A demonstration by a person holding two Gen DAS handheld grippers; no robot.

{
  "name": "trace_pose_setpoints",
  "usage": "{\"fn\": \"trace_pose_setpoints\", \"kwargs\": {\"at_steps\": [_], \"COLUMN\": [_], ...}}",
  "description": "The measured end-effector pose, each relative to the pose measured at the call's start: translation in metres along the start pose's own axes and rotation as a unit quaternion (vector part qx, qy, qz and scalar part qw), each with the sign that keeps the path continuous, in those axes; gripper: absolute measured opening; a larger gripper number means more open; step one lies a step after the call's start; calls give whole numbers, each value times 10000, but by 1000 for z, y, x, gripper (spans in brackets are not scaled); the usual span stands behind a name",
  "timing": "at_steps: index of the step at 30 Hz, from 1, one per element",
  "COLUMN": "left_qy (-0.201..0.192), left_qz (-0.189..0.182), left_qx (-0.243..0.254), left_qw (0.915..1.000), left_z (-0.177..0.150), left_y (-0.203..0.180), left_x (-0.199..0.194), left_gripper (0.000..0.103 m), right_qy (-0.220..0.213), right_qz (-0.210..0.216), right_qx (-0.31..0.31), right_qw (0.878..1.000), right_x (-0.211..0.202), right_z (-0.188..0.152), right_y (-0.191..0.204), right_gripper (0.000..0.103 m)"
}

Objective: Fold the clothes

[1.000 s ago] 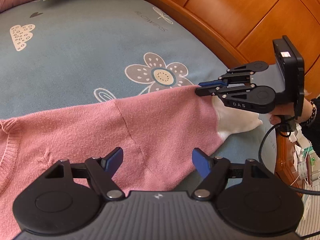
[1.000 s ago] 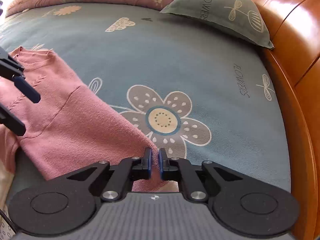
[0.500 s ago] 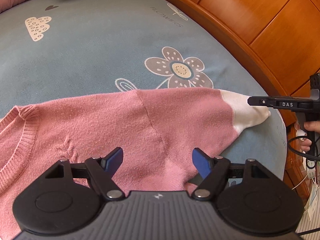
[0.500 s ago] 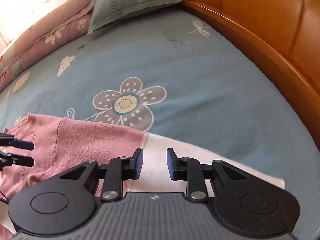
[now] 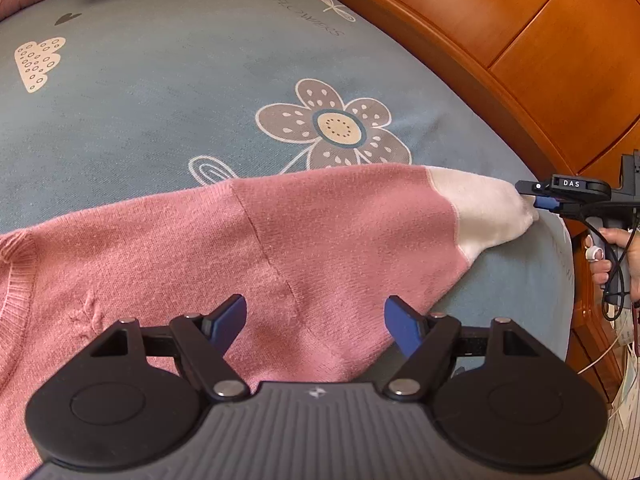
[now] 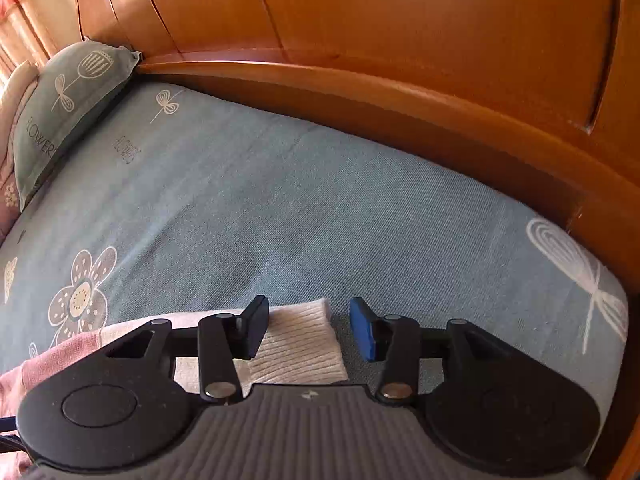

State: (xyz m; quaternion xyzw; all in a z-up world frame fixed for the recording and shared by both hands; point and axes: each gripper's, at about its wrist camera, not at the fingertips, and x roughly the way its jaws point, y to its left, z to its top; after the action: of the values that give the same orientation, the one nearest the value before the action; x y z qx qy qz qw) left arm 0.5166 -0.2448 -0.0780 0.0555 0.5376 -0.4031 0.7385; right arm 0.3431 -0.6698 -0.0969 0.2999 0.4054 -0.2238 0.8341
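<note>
Pink sweater (image 5: 248,248) lies flat on the bed (image 5: 160,92), body toward the left side, 1 sleeve stretched out toward the bed's right edge, near the wooden frame (image 5: 500,92). The sleeve ends in a white cuff (image 5: 484,212), which rests on the sheet just short of that edge.

My left gripper (image 5: 316,322) hovers over the sweater's body near the sleeve seam, jaws set wide, nothing between the pads.

My right gripper (image 6: 308,328) sits at the cuff (image 6: 300,340). Its jaws have just been opening; the cuff lies flat between them, its near-side fold beside the left pad, a clear gap to the right pad. No grip on the fabric now. In the left wrist view the right gripper (image 5: 538,196) tips meet the cuff's end.

Pillow (image 6: 60,112) at the bed's far left corner.
</note>
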Motion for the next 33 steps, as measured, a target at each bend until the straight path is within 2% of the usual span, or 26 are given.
{"fn": "trace_pose_setpoints", "kwargs": {"at_steps": [2,3,4,6,8,9,11,12,13,16,20,22,24,25,27,29,30,31,33], "left_qy": [30,58,77,83,18,-25,-66,-86,-93,-125,-125,-132,-156,-168,-126,-134,-134,-130,-90], "left_qz": [-5,4,3,6,-5,-9,-15,-18,-6,-8,69,175,280,343,502,561,615,703,937], "left_qx": [46,61,68,83,103,113,75,55,26,-8,22,-2,-7,7,65,73,51,21,-95], "left_qw": [10000,10000,9999,9999,9999,9999,9999,9999,10000,9999,9999,9998,9995,9993,9986,9983,9980,9974,9955], "left_z": [0,0,0,1,2,4,5,6,6,4,-1,-4,-7,-9,-11,-15,-18,-21,-26], "left_y": [-3,-4,-4,-5,-7,-8,-7,-6,-6,-7,-8,-7,-6,-5,-3,1,5,10,20], "left_x": [2,3,4,4,1,0,-2,-3,-3,-4,-4,-5,-8,-9,-12,-19,-23,-26,-30], "left_gripper": [75,75,75,75,75,76,76,76,76,76,76,76,76,76,76,76,76,76,76], "right_qy": [105,195,182,92,-478,-822,-1118,-1239,-1151,-937,-492,-262,-17,40,99,15,-31,-18,28], "right_qz": [95,77,50,-9,-134,-153,-386,-515,-596,-338,385,718,1063,1105,881,660,556,374,233], "right_qx": [-287,-535,-684,-921,-1000,-1005,-949,-916,-828,-690,-1128,-1617,-2158,-2424,-3289,-3605,-3728,-3613,-3166], "right_qw": [9995,9983,9975,9957,9937,9914,9884,9867,9881,9926,9917,9839,9706,9639,9402,9304,9262,9317,9483], "right_x": [4,4,3,-2,-15,-22,-28,-30,-29,-31,-22,-7,9,16,31,30,28,29,29], "right_z": [-2,-4,-5,-6,2,8,16,19,22,16,-5,-17,-31,-38,-55,-58,-59,-53,-40], "right_y": [11,19,24,31,32,32,31,31,29,29,65,94,124,136,160,153,148,138,112], "right_gripper": [52,41,23,21,21,22,27,41,47,47,50,52,57,60,61,67,76,84,88]}}
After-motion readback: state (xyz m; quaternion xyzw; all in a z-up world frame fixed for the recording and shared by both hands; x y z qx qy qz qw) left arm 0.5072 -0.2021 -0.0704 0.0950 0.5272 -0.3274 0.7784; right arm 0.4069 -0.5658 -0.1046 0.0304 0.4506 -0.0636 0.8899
